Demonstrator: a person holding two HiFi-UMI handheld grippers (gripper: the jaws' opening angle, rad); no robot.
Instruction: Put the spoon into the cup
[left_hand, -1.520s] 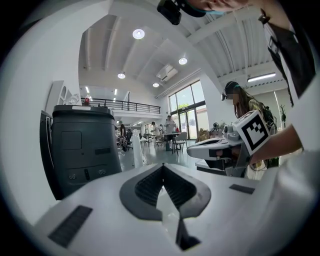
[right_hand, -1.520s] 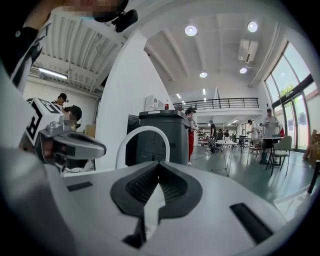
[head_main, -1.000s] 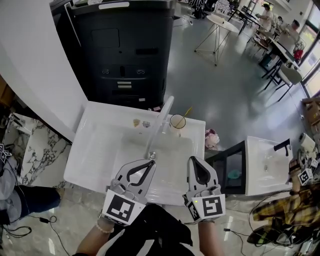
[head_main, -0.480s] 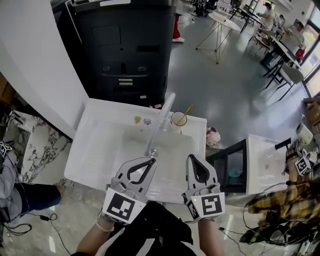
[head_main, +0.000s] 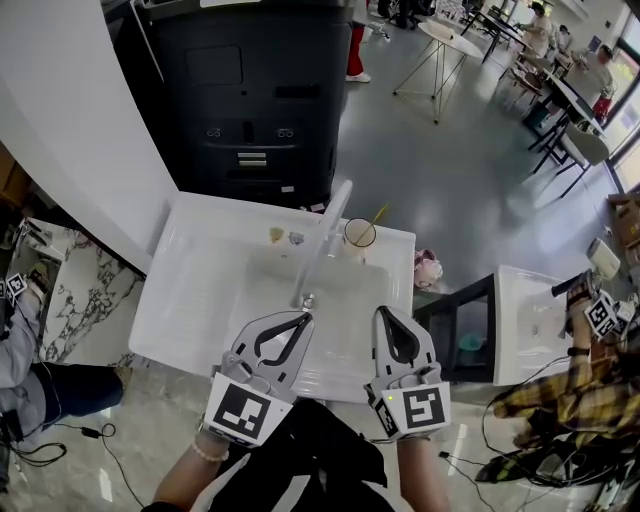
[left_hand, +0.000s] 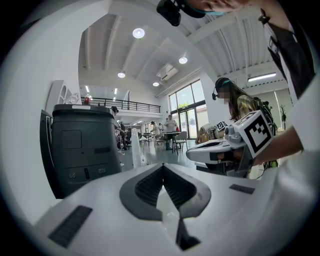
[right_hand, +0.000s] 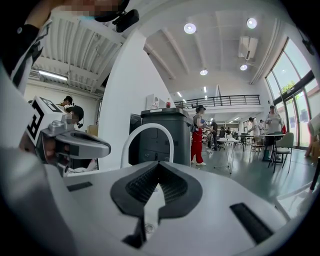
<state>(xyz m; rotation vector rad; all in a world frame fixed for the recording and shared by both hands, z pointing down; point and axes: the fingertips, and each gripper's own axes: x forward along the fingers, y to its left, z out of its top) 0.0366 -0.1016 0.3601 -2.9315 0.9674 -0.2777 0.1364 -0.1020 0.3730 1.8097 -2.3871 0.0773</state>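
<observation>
Faucet (head_main: 325, 240), cup (head_main: 359, 234) and two small objects (head_main: 285, 238) sit towards the back of a white sink (head_main: 190, 300). A tall dark machine (head_main: 250, 90) stands just behind the sink. A marble counter (head_main: 85, 290) adjoins it on the left, a pink bundle (head_main: 428, 272) lies just off its right rim, and a second sink (head_main: 530, 330) stands farther right.

The left gripper (head_main: 302, 320) and right gripper (head_main: 383, 316) hover side by side over the sink's near edge, well apart from the cup. Each gripper's own view shows its jaws pressed together at the tips, with nothing in the hollow behind them.

The white arched faucet rises over the basin just beyond the left gripper's tips and lies on the line between that gripper and the cup. Between the right gripper and the cup there is only bare basin. In the right gripper view the faucet's arch stands straight ahead of the jaws, in front of the dark machine.

The spoon (head_main: 375, 218) already stands in the cup on the back ledge, just right of the faucet. Only its thin yellowish handle shows. Its long axis is tilted, with the free end leaning away from the person and to the right, past the cup's far rim, and the lower end is hidden inside the cup.
</observation>
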